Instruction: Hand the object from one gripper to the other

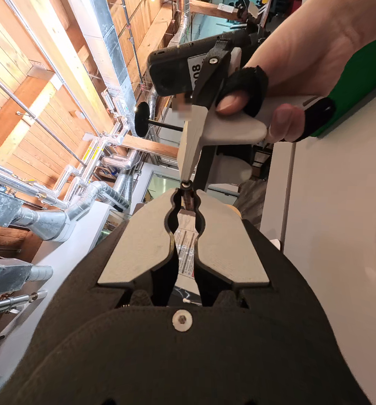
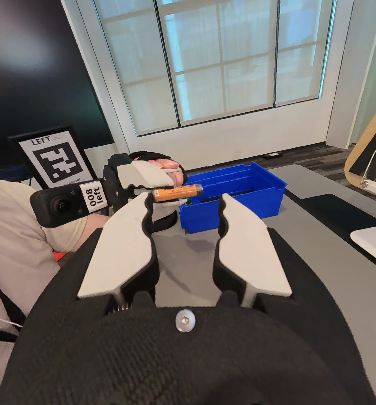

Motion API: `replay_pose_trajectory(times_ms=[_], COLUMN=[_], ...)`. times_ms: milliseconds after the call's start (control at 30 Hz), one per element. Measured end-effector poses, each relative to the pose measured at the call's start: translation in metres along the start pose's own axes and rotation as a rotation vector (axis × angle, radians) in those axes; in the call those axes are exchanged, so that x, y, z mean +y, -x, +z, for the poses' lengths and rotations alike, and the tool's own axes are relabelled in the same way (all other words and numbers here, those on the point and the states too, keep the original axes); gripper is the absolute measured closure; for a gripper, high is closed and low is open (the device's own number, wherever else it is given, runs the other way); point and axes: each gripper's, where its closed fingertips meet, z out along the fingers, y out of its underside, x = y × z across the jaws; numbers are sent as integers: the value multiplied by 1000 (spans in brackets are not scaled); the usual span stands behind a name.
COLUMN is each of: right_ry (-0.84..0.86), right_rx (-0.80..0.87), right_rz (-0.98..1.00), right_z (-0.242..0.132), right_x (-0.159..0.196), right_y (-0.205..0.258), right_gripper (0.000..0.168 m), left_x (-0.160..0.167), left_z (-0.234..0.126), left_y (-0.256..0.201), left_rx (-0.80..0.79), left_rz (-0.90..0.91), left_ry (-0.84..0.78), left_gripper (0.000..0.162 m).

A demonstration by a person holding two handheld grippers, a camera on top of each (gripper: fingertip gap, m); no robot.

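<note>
Orange battery [image 2: 177,192] sits pinched in the left gripper [image 2: 178,194], held above the grey table [image 2: 314,263] near the blue bin's [image 2: 237,210] left end; the right gripper [image 2: 185,203] is spread wide just beside it.

A grey table [image 2: 327,282] carries a blue bin [image 2: 233,197], open at the top, with ribbed inner walls. To the right of the bin a black mat [image 2: 345,210] lies flat on the table. Further right of the bin, at the table's edge, sits a white flat item [image 2: 373,243], only partly in view. Left of the bin, a dark round base [image 2: 164,221] rests on the table.
</note>
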Motion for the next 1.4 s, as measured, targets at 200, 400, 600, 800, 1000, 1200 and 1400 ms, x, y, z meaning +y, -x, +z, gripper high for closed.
replay_pose_trajectory(times_ms=[200, 400, 600, 800, 1000, 1200, 1400], right_ry=[13, 27, 14, -158, -117, -50, -2], right_rx=[17, -5, 59, 174, 327, 395, 436], right_rz=[-98, -156, -228, -552, -1036, -1235, -1218], right_z=[3, 6, 9, -9, -1, 9, 3], right_x=[1, 4, 1, -28, -22, -10, -4], right_y=[4, 11, 4, 14, 29, 26, 4], right_gripper=[117, 123, 123, 122, 123, 123, 121], left_x=[0, -5, 7, 26, -15, -26, 2], left_z=[0, -2, -3, -18, -19, -12, 0], left_y=[-3, -4, 0, 34, 22, -6, -15], left_rx=[12, 22, 76, 176, 721, 911, 740], left_rz=[27, 12, -130, -750, -1657, -1718, -1565], left_ry=[13, -11, 37, 71, -138, -110, 9], left_gripper=[152, 152, 151, 147, 121, 146, 151])
